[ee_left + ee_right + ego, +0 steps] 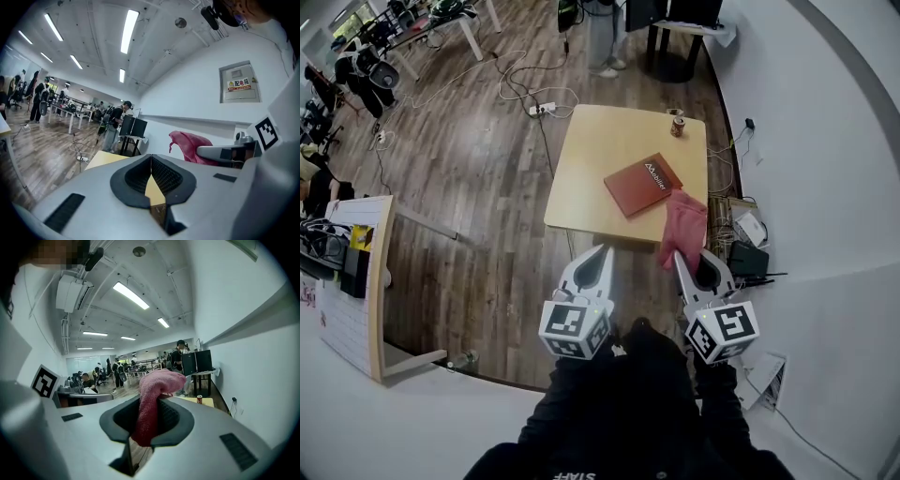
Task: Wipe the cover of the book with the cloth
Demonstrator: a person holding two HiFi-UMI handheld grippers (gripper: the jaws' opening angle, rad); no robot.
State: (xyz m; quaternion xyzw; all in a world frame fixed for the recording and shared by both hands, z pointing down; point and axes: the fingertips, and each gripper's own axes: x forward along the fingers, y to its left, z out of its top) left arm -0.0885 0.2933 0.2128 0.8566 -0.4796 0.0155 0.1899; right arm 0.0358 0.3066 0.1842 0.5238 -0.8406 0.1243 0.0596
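**Pink cloth clamped in your right gripper, book lying on the table**

Your right gripper [679, 255] is biting down on the pink cloth [684, 227]. In the right gripper view the jaws are pressing on the fabric from both sides, and the cloth [152, 399] is bulging out past the tips in a thick fold.

Your left gripper [603, 251] is carrying nothing. In the left gripper view its jaws are meeting at the tips, with only a sliver of yellow tabletop showing through the gap lower down. The cloth [190, 145] is showing off to that view's right, beside the other gripper's body.

You are holding both grippers side by side at the near edge of the light wooden table [591, 178]. The reddish-brown book [642, 185] is lying flat and closed on the table's right half, turned at an angle to the edges. From the head view the cloth is showing across the table's near right corner, just beside the book's nearest corner; you cannot tell whether the two are touching. A drinks can [678, 125] is standing upright at the far right corner, well apart from the book.
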